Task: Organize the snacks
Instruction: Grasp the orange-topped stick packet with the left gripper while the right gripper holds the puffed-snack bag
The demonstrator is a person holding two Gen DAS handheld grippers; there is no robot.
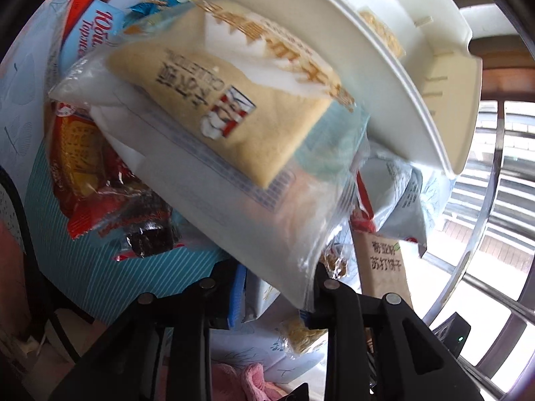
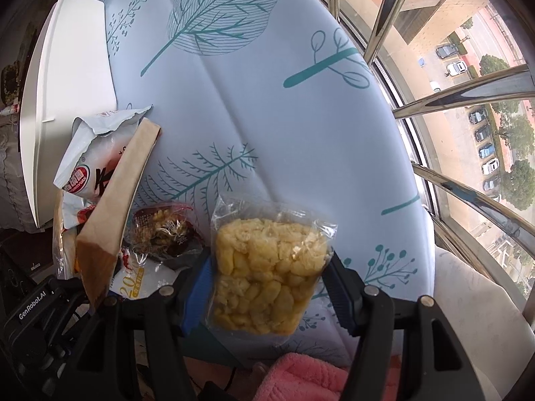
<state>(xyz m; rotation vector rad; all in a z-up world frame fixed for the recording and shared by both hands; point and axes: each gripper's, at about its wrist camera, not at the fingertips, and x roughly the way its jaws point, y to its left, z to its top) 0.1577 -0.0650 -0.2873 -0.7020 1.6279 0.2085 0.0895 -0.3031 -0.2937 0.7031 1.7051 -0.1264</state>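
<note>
left wrist view: a cake packet (image 1: 234,123), clear wrapper with a pale yellow slab inside, fills the centre of the frame, tilted, its lower edge pinched between the closed fingers of the left gripper (image 1: 274,297) at the bottom centre. behind it, at the upper right, runs the rim of a white tray (image 1: 418,107). at the left lie a red biscuit packet (image 1: 80,153) and, above it, a light blue packet (image 1: 87,36); a brown paper packet (image 1: 384,267) stands at the lower right.

right wrist view: a clear bag of yellow puffed snacks (image 2: 267,267) sits at the lower centre, gripped at its sides by the blue-padded fingers of the right gripper (image 2: 271,287). beneath is a tablecloth (image 2: 267,117) printed with teal leaves. at the left, a white packet (image 2: 87,167), the brown paper packet and a dark red packet (image 2: 167,234) lie in a heap beside the white tray. a pink towel (image 2: 307,377) shows at the bottom edge; window bars (image 2: 468,93) cross the right side.
</note>
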